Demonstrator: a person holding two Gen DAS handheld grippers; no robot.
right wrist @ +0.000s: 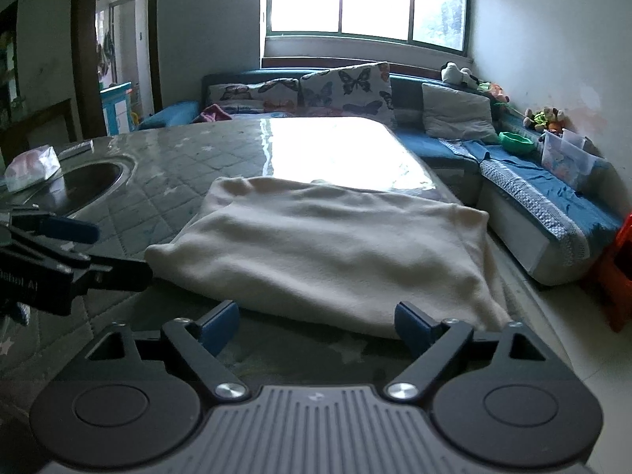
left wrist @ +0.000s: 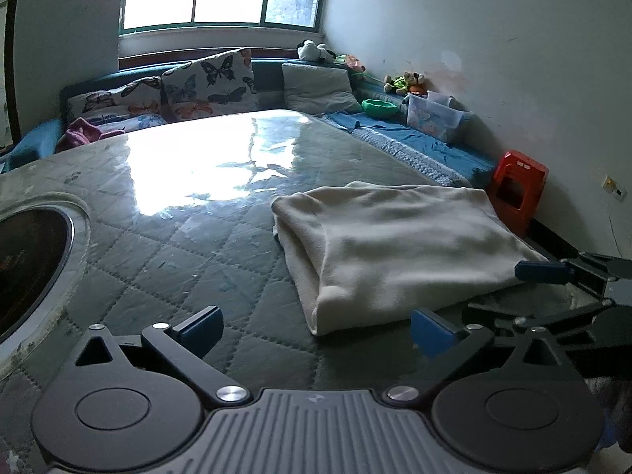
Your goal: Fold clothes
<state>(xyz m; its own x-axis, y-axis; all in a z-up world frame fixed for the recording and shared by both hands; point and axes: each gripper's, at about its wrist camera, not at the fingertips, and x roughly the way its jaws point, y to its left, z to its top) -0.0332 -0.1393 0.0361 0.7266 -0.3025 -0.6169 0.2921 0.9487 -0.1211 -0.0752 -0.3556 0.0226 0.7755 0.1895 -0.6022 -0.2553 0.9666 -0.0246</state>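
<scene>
Both tongs gape wide and empty beside a folded cream fleece garment (right wrist: 331, 245) on the quilted grey-green table cover (left wrist: 166, 252).

Left gripper (left wrist: 316, 328) sits just short of the fold's near left corner, nothing between its blue pads (left wrist: 203, 326). Right gripper (right wrist: 318, 326) faces the fold's near edge, its pads (right wrist: 410, 324) just clear of the cloth. A red plastic stool (left wrist: 519, 187) stands beyond, to the right.

Left gripper (left wrist: 316, 330): jaws spread wide, nothing between the blue fingers (left wrist: 201, 326), pitched downward. Right gripper (right wrist: 318, 322): also spread, empty, same downward tilt. They sit side by side, close; each shows at the edge of the other's view, fingers apart.
</scene>
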